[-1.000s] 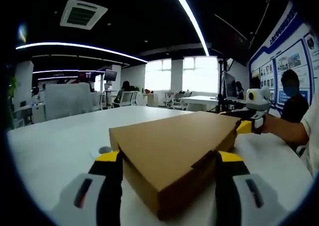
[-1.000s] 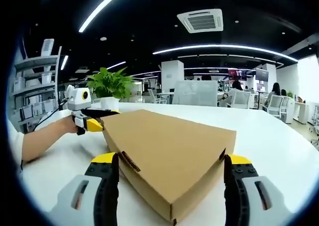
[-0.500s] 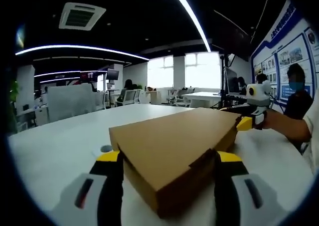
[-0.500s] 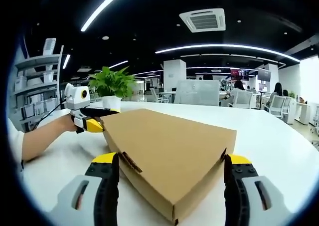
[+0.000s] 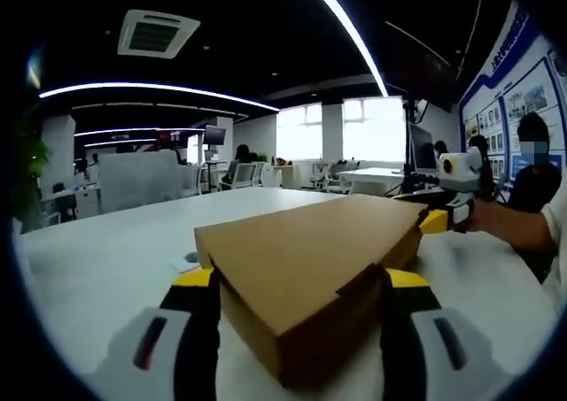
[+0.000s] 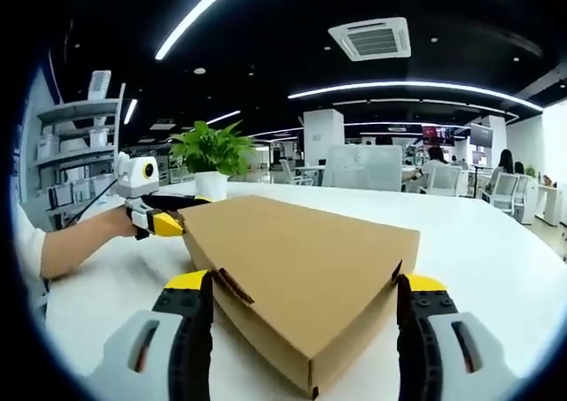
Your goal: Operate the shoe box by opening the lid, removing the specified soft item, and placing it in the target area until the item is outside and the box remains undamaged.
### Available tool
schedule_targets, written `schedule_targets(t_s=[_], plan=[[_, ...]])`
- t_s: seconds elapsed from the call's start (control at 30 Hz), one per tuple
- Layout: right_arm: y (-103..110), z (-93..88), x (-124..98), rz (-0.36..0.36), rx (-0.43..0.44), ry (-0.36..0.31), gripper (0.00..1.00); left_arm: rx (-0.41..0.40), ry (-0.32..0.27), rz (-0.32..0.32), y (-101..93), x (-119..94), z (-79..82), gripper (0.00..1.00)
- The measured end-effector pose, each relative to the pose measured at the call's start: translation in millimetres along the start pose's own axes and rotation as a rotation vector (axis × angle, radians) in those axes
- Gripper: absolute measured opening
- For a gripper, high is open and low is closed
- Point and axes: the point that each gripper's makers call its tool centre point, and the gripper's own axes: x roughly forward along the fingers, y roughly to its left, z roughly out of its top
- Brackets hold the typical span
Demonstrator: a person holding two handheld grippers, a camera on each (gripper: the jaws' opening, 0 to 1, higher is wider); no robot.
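A closed brown cardboard shoe box [image 5: 310, 250] lies low over the white table [image 5: 97, 250], lid down. My left gripper [image 5: 299, 279] straddles its near corner, both yellow-tipped jaws pressed against the box sides. In the right gripper view the same box [image 6: 301, 259] has its opposite corner between the jaws of my right gripper [image 6: 302, 283], also touching both sides. Each gripper shows in the other's view at the box's far corner: the right gripper [image 5: 440, 219] and the left gripper [image 6: 158, 220]. Whatever is inside the box is hidden.
A potted plant [image 6: 211, 153] stands on the table behind the box. A small flat object [image 5: 184, 261] lies on the tabletop left of the box. Shelves [image 6: 80, 144] are at the far left, and a seated person [image 5: 532, 166] is at the right.
The background has shifted slightly in both views while the box stays fixed between both pairs of jaws. The plant now appears at the left edge of the left gripper view.
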Motion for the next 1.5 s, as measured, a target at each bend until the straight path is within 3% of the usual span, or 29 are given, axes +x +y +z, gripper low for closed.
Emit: schedule_targets(t_s=[0.67, 1.5], plan=[[-0.7, -0.8, 1.0, 0.039, -0.007, -0.001, 0.87, -0.016, 0.011, 0.064, -4.8, -5.8, -1.7, 0.74], [9.7, -5.1, -11.6, 0.124, -0.03, -0.012, 0.85, -0.027, -0.01, 0.131, -27.8, -29.8, -7.2, 0.74]])
